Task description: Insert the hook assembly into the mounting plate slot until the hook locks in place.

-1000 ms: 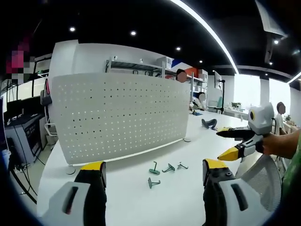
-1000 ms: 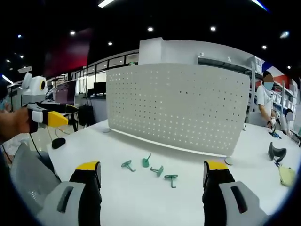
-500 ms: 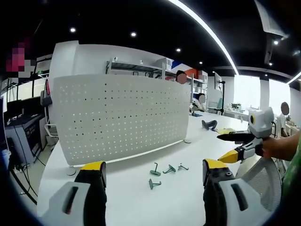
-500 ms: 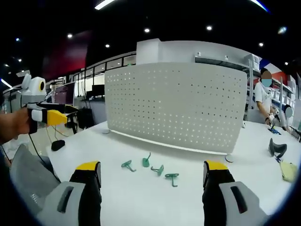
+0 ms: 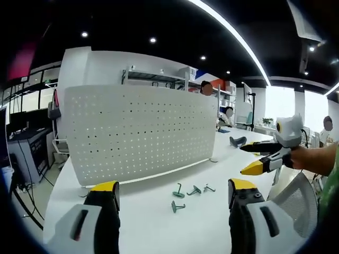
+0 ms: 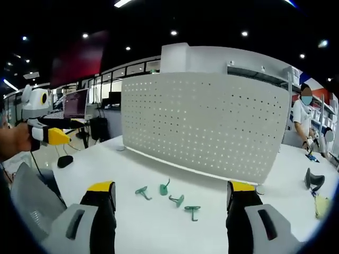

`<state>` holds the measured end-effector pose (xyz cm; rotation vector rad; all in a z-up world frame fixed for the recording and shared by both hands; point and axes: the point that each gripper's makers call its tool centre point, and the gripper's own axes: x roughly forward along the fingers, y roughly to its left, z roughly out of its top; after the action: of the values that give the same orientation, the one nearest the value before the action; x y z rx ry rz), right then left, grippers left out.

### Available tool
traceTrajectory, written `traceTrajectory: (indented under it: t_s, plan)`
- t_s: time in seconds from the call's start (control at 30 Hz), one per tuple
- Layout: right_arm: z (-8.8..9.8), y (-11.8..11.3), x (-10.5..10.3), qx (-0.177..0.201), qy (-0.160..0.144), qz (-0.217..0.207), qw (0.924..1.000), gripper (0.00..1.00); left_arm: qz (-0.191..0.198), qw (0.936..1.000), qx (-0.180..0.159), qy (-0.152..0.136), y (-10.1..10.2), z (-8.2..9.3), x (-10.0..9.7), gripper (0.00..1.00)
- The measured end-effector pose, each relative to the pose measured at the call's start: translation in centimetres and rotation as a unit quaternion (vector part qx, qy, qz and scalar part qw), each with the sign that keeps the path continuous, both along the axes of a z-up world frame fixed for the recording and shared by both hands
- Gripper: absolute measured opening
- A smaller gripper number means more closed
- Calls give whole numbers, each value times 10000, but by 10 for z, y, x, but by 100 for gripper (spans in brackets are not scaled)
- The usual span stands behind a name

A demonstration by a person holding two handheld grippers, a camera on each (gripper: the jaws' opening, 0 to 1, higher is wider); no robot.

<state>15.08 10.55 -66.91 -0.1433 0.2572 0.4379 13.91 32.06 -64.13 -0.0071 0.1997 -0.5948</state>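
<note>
Four small green metal hooks (image 6: 164,187) lie loose on the white desk (image 6: 159,233), a little in front of the upright white perforated metal panel (image 6: 206,127) that serves as the mounting plate; in the left gripper view the same hooks (image 5: 178,191) rest near the panel's lower edge (image 5: 137,132). Both tools are released and carry nothing: the left tool (image 5: 168,193) has its yellow-tipped jaws wide apart above the desk, and so has the right tool (image 6: 168,191), with the hooks seen between the jaws at about 12 o'clock from the tips. The right tool also appears at 3 o'clock in the left gripper view (image 5: 259,156), held up in the air by a hand, also with jaws apart, and the left tool appears at 9 o'clock in the right gripper view (image 6: 50,136). No hook is picked up yet, so I think the whole insertion remains. The hooks are thin and lie flat, so a jaw may slide over one and push it away, or close on two neighbours at once because they lie near each other. A hook taken crookedly may miss the small holes and scrape the panel. The panel stands on little feet, so hard pressing could tip or shift it.
</note>
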Motion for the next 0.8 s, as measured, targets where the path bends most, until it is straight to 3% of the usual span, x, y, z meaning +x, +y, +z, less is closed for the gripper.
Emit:
traceTrajectory:
  t_s: [0.8]
  plan:
    - [0,25,39,-189,30,305,9994,88,513,9986,15,-140,58,9,-4,88]
